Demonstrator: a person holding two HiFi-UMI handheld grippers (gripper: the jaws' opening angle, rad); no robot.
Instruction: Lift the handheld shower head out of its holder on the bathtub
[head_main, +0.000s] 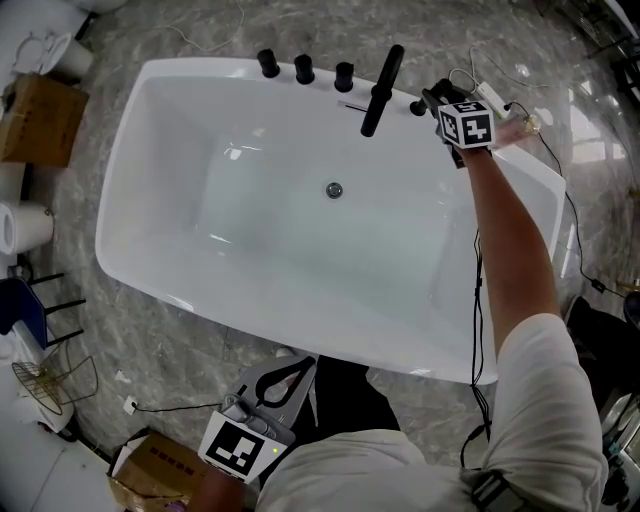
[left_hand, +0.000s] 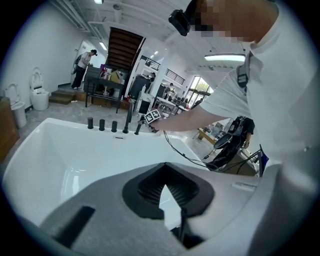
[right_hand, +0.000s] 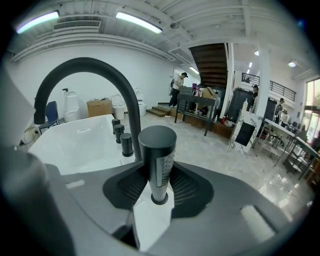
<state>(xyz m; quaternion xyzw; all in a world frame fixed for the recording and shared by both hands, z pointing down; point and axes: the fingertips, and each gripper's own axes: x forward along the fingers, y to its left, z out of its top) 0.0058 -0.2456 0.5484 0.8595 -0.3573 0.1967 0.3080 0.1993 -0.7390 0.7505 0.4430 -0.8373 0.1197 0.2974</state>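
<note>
The right arm (head_main: 505, 250) reaches straight out over the right end of the tub (head_main: 200, 68) to its far rim. There the right gripper (head_main: 435, 100), tilted down, has its jaws closed on the shower head (right_hand: 157, 160). The left gripper (head_main: 298, 368) hangs by the near rim, jaws together and empty.

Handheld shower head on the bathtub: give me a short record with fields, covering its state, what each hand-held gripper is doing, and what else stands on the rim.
shower head: handheld shower head, black, upright, base seated in its holder on the bathtub rim
right hand-held gripper: pads at both sides of the shower head, apparently closed on it
left hand-held gripper: tips together, nothing between, held near the person's body
also on rim: curved spout, three knobs
status: not yet lifted
</note>
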